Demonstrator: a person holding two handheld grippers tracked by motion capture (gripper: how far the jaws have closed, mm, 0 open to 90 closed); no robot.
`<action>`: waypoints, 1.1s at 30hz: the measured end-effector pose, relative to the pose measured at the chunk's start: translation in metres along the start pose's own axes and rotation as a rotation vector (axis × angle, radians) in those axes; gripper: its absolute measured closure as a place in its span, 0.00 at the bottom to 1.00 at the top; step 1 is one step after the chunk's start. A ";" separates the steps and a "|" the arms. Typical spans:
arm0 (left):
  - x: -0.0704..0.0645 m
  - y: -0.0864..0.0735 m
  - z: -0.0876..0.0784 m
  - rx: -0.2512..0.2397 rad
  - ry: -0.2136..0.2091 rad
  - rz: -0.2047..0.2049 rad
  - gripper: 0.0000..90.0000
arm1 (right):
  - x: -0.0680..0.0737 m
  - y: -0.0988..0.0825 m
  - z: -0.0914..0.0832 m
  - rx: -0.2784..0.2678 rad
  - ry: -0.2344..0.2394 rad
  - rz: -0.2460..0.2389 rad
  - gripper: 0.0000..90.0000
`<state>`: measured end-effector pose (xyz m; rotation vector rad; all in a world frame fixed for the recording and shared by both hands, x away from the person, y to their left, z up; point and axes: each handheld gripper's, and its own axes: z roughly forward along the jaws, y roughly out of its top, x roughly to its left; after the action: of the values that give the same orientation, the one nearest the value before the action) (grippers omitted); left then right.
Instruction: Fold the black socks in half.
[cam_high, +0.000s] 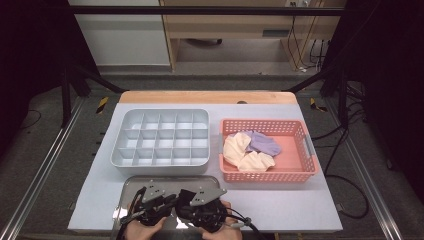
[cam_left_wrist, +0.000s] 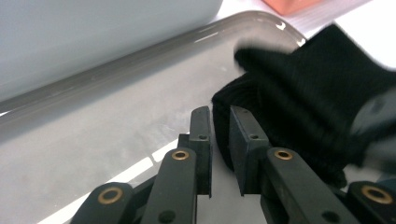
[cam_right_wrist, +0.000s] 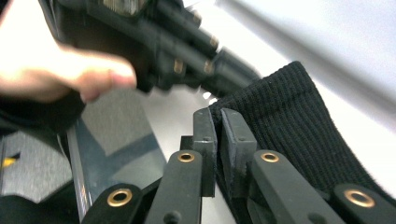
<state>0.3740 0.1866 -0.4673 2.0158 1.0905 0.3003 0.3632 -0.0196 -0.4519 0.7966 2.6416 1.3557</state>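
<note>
Both claws pinch one black sock (cam_right_wrist: 289, 121) over the metal tray (cam_high: 131, 186).
My left claw (cam_left_wrist: 219, 140) grips only its edge, the right claw (cam_right_wrist: 217, 140) clamps thin fabric; I judge either could slip.

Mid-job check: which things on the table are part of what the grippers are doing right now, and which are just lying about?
In the job:
- black ribbed sock, with both grippers on it
- right gripper, jaws shut on the sock's edge
- left gripper, jaws nearly shut at the sock
- metal tray under the sock

Lying about:
- grey divided organiser, compartments empty
- pink basket holding cream and purple socks
</note>
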 end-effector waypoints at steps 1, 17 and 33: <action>0.002 0.000 -0.002 -0.008 0.001 -0.011 0.87 | 0.000 -0.003 0.004 0.017 0.003 0.003 0.95; -0.011 0.012 0.009 -0.015 0.036 0.063 0.63 | -0.001 -0.008 0.008 0.026 0.030 0.025 0.84; -0.002 0.001 0.000 -0.011 0.047 0.032 0.63 | -0.037 -0.028 -0.017 0.066 -0.183 0.093 0.97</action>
<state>0.3733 0.1852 -0.4661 2.0268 1.0841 0.3707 0.3789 -0.0634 -0.4690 1.0111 2.5475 1.1585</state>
